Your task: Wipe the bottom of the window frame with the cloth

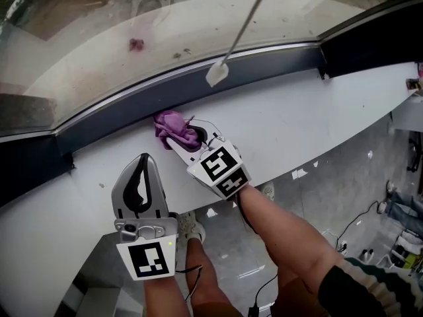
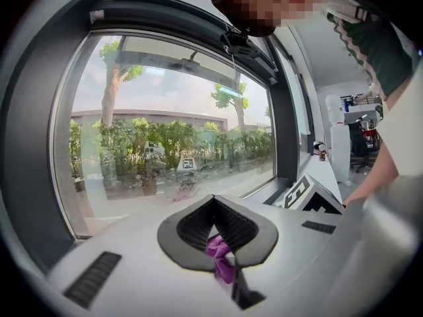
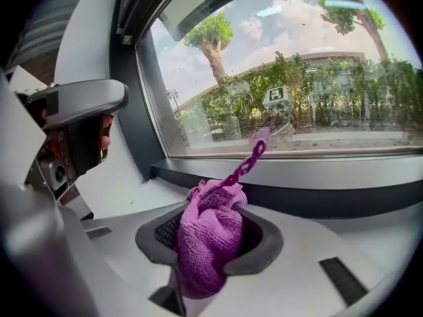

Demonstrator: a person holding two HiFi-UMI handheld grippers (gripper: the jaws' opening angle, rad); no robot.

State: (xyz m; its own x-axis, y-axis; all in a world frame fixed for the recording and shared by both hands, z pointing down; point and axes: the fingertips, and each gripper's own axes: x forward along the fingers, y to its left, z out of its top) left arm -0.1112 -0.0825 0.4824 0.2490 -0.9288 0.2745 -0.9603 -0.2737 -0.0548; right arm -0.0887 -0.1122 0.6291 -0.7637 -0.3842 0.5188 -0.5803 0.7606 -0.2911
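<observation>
**Window frame wipe: cloth in place, most of the run left**

Progress (judged)
- Cloth (image 1: pixel 169 124): purple and bunched. It lies on the white sill (image 1: pixel 317 111), left of centre, with its far edge against the frame (image 1: pixel 277 65), the dark strip below the glass (image 1: pixel 99 25).
- Wiping looks under way at this one spot.
- No wiped stretch can be told from an unwiped one.
- The frame runs on well to the right and left of the cloth, so most of its length seems to be left.

Count
- Cloths: 1. A thin purple strand stands up from its top in the right gripper view.
- Grippers: 2.
  - Right gripper (image 1: pixel 188 140): fingers clenched on the cloth, which fills the gap between the jaws.
  - Left gripper (image 1: pixel 143 167): near and left of the cloth, over the sill. Its jaws are drawn together at the tips. A sliver of purple shows in the gap between them, and I cannot tell whether it is pinched there or seen through.
- Frames: 1.
- Sills: 1.
- Cord pulls (image 1: pixel 217 73): 1, white, hanging on a cord in front of the frame, right of the cloth.
</observation>
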